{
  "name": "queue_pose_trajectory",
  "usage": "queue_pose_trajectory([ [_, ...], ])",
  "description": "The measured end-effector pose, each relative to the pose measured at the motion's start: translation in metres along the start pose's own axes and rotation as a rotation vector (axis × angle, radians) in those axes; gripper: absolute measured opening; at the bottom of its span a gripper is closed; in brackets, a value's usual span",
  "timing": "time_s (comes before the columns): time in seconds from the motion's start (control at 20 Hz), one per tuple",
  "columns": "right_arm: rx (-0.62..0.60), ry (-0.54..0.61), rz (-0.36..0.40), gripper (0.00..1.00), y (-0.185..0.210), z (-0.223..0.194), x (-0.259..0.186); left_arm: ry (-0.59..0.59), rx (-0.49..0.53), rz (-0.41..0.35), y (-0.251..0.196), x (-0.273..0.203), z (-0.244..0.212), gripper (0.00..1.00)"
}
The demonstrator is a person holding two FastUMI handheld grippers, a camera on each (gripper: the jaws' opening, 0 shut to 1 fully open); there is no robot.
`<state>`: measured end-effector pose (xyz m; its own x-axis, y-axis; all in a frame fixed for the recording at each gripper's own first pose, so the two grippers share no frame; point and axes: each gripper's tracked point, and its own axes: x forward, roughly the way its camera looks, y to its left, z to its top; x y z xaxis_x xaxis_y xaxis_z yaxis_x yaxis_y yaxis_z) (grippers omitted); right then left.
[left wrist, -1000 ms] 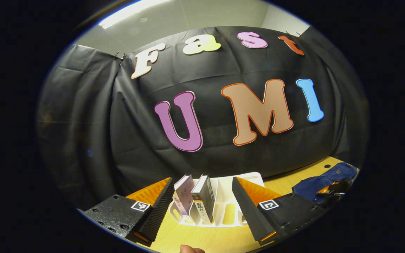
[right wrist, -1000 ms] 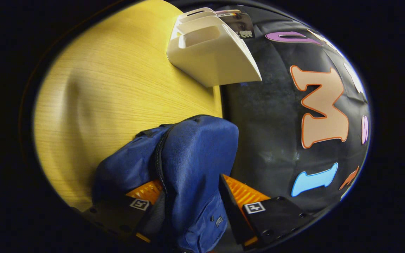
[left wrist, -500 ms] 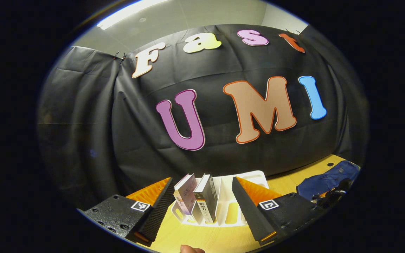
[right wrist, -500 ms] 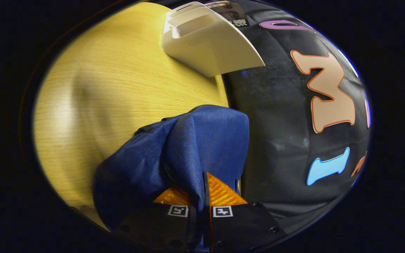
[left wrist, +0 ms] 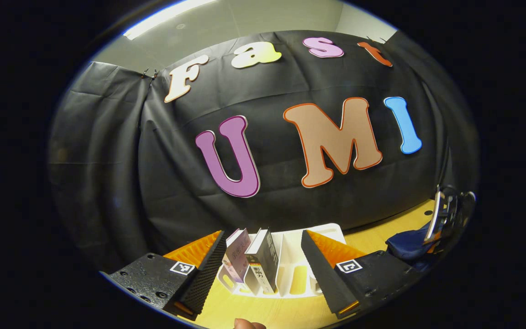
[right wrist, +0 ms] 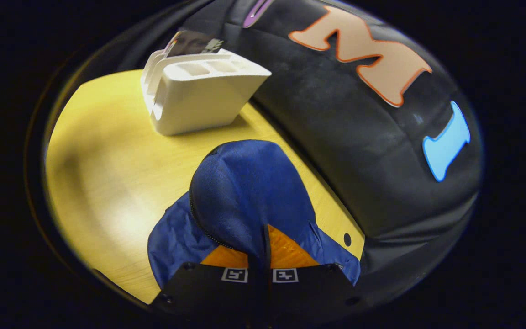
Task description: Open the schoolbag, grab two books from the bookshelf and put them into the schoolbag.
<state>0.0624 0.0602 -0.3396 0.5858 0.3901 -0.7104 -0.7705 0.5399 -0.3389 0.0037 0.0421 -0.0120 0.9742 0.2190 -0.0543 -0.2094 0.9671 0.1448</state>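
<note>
The blue schoolbag [right wrist: 249,192] sits in the lower middle of the right gripper view, on the yellow wooden table [right wrist: 107,183], its dark zipper line curving down the left side of the raised fabric hump. The right gripper [right wrist: 266,237] at the bottom centre of that view has its fingers pressed together on a fold of the bag's cloth, pinching it. In the left gripper view the same bag [left wrist: 409,244] appears small at the right edge, with the other gripper above it.

Beyond the bag, in the upper left of the right gripper view, stands the white bookshelf [right wrist: 199,98], a slotted plastic rack. In the left gripper view the rack [left wrist: 290,269] lies at the bottom centre, holding two books: a pale book [left wrist: 237,253] leaning at the left and a dark-covered book [left wrist: 263,260] just beside it. The left gripper [left wrist: 263,260] hangs in front of them with its fingers spread wide, gripping nothing.

The step in hand looks like opening the schoolbag; both books are in the rack. Next, the pinched cloth probably needs lifting or steadying so the zipper can be worked, while the left gripper seems lined up for the books.
</note>
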Motion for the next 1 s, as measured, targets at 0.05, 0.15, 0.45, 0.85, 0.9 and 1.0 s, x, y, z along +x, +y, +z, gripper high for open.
queue_pose_trajectory([
  [0.05, 0.069, -0.014, -0.001, 0.06, -0.009, 0.004, -0.006, 0.001, 0.001, 0.001, 0.0, 0.002, -0.001, 0.96],
  [0.15, 0.226, -0.052, -0.007, 0.1, -0.032, 0.012, -0.017, 0.005, 0.005, 0.002, 0.0, 0.007, -0.004, 0.96],
  [0.45, 0.688, -0.181, -0.002, 0.06, -0.091, 0.01, -0.043, 0.01, 0.015, -0.006, -0.003, 0.018, -0.006, 1.0],
  [0.85, 1.482, -0.346, 0.051, 0.05, -0.127, -0.016, -0.057, 0.021, 0.009, -0.004, 0.006, 0.048, -0.014, 0.95],
  [0.9, 1.547, -0.358, 0.042, 0.05, -0.132, -0.02, -0.055, 0.042, -0.012, -0.013, 0.006, 0.055, -0.022, 0.96],
  [1.0, 1.609, -0.359, 0.01, 0.05, -0.134, -0.026, -0.052, 0.106, -0.045, -0.026, 0.009, 0.069, -0.038, 1.0],
])
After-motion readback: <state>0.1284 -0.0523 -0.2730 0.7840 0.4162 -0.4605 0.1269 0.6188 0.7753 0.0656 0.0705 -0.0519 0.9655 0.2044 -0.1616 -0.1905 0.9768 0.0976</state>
